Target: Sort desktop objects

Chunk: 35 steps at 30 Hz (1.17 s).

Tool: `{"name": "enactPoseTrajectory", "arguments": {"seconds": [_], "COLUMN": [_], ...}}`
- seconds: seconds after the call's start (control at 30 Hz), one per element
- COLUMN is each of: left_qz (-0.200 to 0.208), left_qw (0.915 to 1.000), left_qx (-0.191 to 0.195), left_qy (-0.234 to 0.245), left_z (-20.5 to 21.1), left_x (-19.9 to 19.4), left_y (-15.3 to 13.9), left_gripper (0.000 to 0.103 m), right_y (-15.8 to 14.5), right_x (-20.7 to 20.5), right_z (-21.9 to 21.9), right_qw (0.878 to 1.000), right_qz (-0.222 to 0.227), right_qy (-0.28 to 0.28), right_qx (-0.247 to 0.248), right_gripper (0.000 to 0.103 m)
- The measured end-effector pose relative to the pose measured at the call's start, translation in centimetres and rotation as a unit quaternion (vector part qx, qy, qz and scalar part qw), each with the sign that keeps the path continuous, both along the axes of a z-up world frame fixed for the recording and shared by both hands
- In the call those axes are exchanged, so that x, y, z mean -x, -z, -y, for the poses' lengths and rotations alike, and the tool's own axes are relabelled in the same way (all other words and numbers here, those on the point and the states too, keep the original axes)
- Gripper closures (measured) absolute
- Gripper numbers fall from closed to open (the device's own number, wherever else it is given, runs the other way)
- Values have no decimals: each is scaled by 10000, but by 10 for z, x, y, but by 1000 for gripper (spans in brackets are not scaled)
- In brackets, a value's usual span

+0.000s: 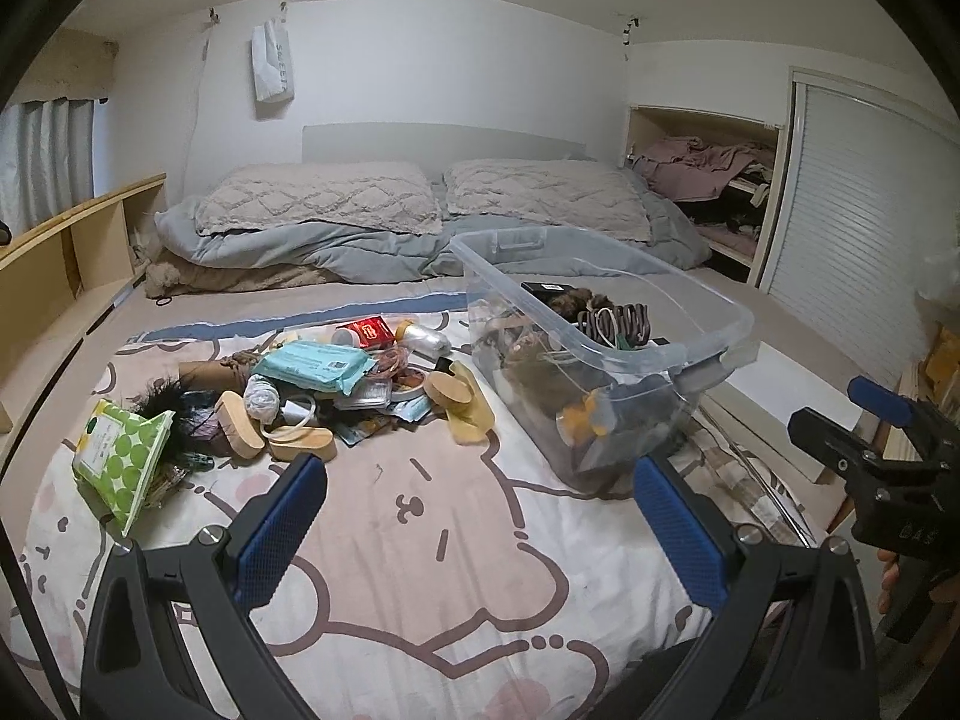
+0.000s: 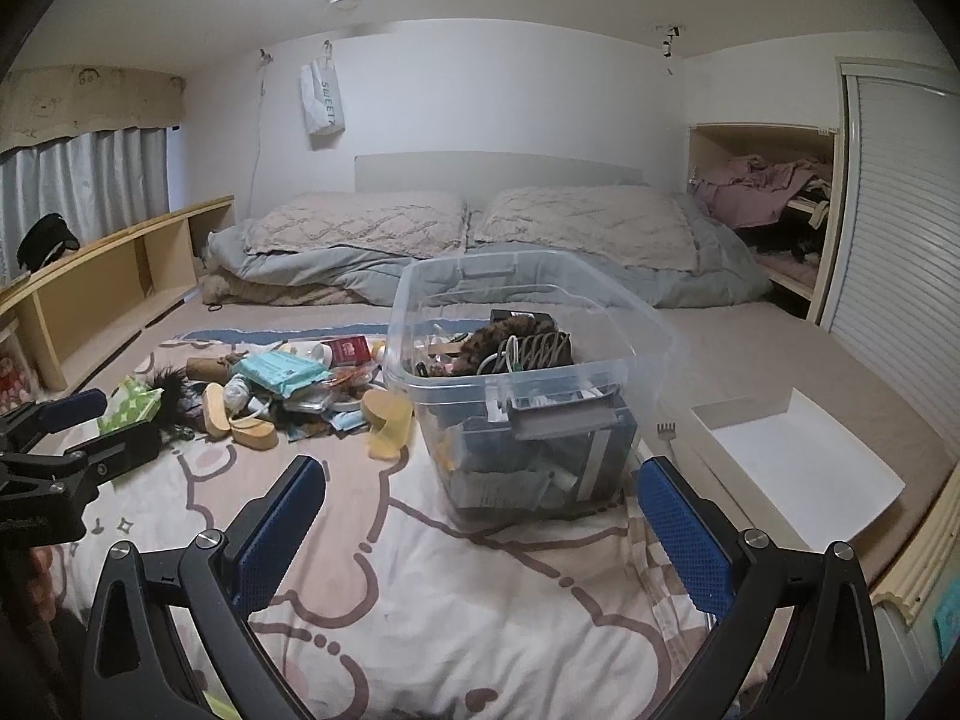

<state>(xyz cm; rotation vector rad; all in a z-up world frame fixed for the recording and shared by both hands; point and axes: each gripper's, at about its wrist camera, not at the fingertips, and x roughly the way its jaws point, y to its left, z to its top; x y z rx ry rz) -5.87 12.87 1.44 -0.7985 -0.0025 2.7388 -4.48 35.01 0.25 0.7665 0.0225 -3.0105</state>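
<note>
Far left on the bed [image 1: 420,540]: loose pile of clutter [image 1: 312,384], green dotted packet [image 1: 120,456] nearest, teal wipes pack [image 1: 312,366] mid-heap. Left gripper [image 1: 474,516] hovers near, jaws wide apart, empty. Centre-right: clear bin [image 2: 528,372], already part-filled (likely the sorting destination). Right gripper [image 2: 480,516] spread open, empty, facing bin. White tray [image 2: 798,456] right, bare.
</note>
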Motion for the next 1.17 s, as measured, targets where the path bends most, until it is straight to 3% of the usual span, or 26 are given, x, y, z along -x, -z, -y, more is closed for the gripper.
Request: {"name": "enactPoseTrajectory", "arguments": {"seconds": [1.17], "left_qz": [86], "left_qw": [10000], "left_qx": [40], "left_qy": [29], "left_z": [1], "left_x": [-4], "left_y": [7], "left_gripper": [0], "right_y": [6], "right_x": [0], "right_z": [4], "right_qw": [9999], "right_qz": [111], "right_qy": [-16], "right_qx": [-81], "right_gripper": [0]}}
